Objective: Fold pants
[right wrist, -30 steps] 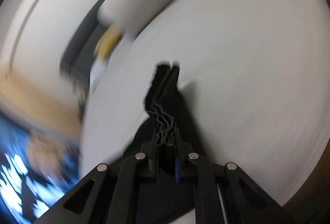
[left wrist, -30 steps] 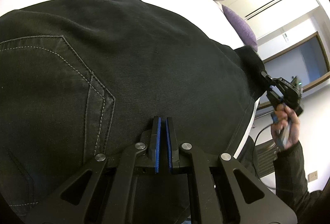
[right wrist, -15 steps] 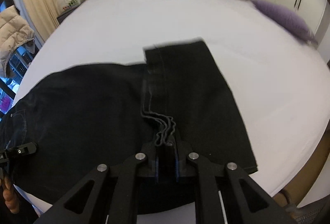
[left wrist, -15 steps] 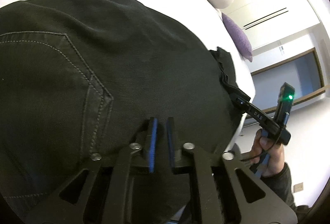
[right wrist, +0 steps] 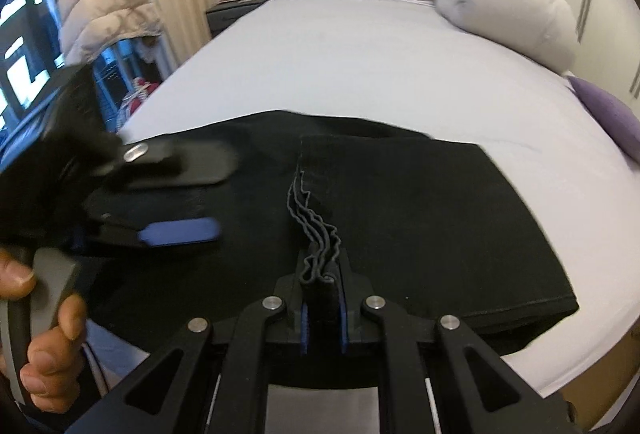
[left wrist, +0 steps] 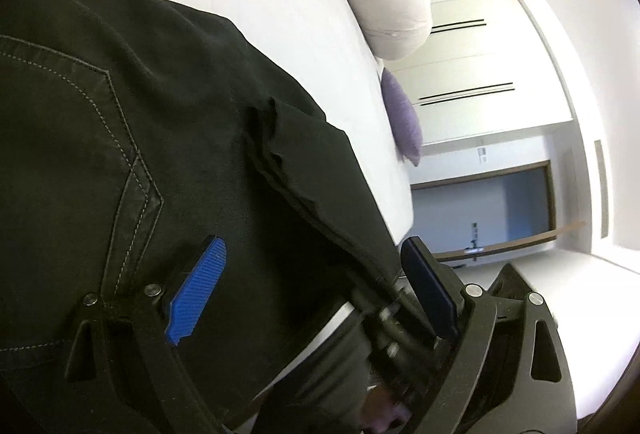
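Pants point(right wrist: 400, 214) lie black across the bed point(right wrist: 360, 74), hems pinched in the right gripper point(right wrist: 322, 308) while the left gripper point(left wrist: 316, 290) has just been opening, nothing between its pads; I'd lay the hems square on the waist before letting go.

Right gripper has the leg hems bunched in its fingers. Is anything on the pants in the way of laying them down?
The left gripper, open with nothing between its fingers, hangs just over the pants left of the hems held by the right gripper. Otherwise nothing visible lies on the black fabric; the purple cushion sits apart.
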The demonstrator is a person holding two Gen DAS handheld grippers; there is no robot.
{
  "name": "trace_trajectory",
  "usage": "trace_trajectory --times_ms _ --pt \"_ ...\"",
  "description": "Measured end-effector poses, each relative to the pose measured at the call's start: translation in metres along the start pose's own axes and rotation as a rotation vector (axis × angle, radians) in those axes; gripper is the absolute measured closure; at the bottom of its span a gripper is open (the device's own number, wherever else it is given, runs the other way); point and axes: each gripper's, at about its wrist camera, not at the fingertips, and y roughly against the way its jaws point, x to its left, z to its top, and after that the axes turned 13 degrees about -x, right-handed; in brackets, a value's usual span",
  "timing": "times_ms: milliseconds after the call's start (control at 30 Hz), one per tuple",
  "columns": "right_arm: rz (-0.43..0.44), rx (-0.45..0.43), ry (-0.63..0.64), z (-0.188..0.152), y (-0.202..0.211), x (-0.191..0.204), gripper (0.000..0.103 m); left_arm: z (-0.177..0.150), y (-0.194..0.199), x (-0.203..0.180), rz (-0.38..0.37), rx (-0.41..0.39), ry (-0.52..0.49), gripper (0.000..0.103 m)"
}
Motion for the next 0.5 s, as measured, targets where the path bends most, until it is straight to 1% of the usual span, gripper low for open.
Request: trace_trajectory --times_ms 67,167,233,300,333,400,433,467,500 --pt "0.013 -0.001 0.022 -0.003 0.000 0.016 0.091 0.002 -0.002 0.003 -0.008 0.012 0.023 0.014" --pt "0.034 -0.015 0.037 -0.004 0.006 0.028 0.091 0.006 -0.009 0.008 -0.004 0.033 0.053 0.014" --pt "0.038 -0.020 0.050 -0.002 0.005 0.037 0.091 0.011 -0.014 0.008 0.008 0.050 0.054 0.014" --pt "0.047 -0.030 0.048 -0.001 0.009 0.041 0.091 0.015 -0.019 0.007 0.030 0.070 0.047 0.016" --pt "0.051 -0.033 0.052 0.000 0.010 0.043 0.091 0.017 -0.021 0.007 0.037 0.077 0.037 0.021" --pt "0.059 -0.040 0.066 0.001 0.013 0.047 0.091 0.024 -0.025 0.005 0.055 0.097 0.004 0.042" --pt "0.062 -0.039 0.078 0.000 0.013 0.051 0.091 0.026 -0.026 0.006 0.064 0.107 -0.005 0.065" --pt "0.061 -0.037 0.089 0.000 0.012 0.054 0.090 0.030 -0.026 0.007 0.087 0.116 -0.020 0.075" --pt "0.059 -0.037 0.100 0.000 0.011 0.059 0.090 0.033 -0.025 0.008 0.098 0.118 -0.034 0.076"
